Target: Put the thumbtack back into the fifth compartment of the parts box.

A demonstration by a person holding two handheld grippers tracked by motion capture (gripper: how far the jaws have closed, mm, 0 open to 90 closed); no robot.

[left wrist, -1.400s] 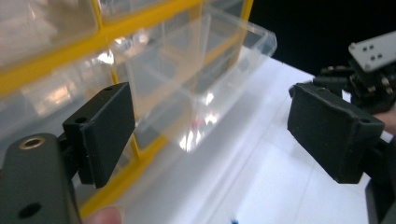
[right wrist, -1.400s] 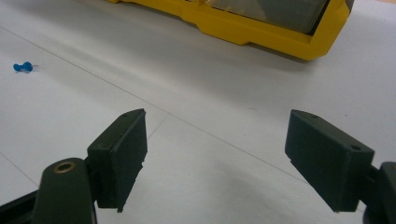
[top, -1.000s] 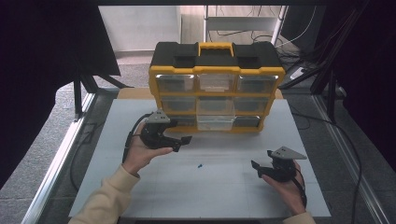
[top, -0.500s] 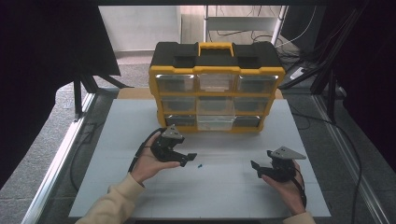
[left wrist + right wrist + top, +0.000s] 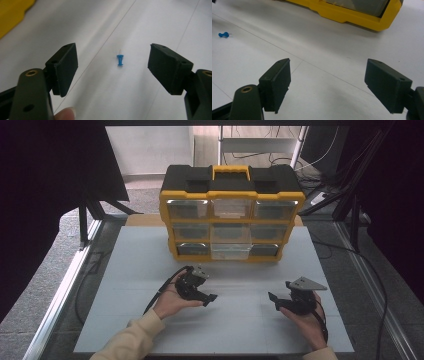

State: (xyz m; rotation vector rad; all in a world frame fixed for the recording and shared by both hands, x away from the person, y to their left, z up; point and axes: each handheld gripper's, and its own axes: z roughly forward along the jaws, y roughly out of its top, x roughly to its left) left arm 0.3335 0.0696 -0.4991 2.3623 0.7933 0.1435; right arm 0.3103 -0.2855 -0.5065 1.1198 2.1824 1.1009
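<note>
Pushpin (image 5: 120,60), small and blue, lies on its side on the white table (image 5: 125,285), alone on the bare surface in front of the left gripper (image 5: 113,66). In the left gripper view it sits between the two black jaws but farther off, touching neither pad; its needle points away from the camera. These jaws stand wide apart and have just been closing a little, with nothing gripped between them. From the high view, the left gripper (image 5: 202,295) is held low over the table, left of centre, its tips pointing right.

On the near right of the table, the right gripper (image 5: 280,301) rests in the person's hand, its tips pointing left toward the middle. Its jaws stand wide open as well, with only bare table between them. In the right gripper view the pushpin (image 5: 223,35) lies far off at the left edge.

At the far side of the table stands a yellow and black organiser case (image 5: 230,215) with clear drawers, well apart from both grippers.
</note>
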